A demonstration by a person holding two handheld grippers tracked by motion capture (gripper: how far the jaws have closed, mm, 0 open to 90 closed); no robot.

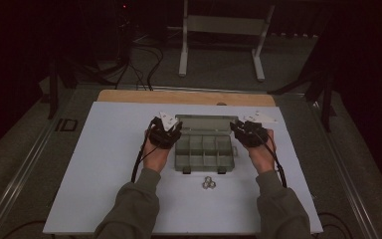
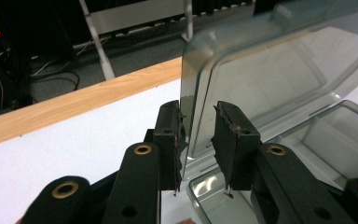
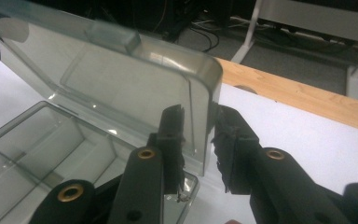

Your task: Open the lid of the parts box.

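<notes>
A clear grey compartment box [image 1: 204,168] lies mid-table with its lid [image 1: 204,122] raised at the back. My left gripper [image 1: 171,130] stands at the lid's left edge and my right gripper [image 1: 238,130] at its right edge. In the left gripper view the lid [image 2: 270,70] has its side wall between the jaws of the left gripper [image 2: 198,135]; one pad is at the wall and a gap shows before the other. In the right gripper view the right gripper [image 3: 198,140] straddles the lid's [image 3: 121,79] other side wall, not visibly clamped. The box compartments [image 3: 37,140] look empty.
Three metal nuts [image 1: 209,183] lie clustered on the white board [image 1: 109,164] just in front of the box. A wooden table edge [image 1: 184,97] runs behind the board. A white metal frame [image 1: 224,25] and cables stand on the floor beyond.
</notes>
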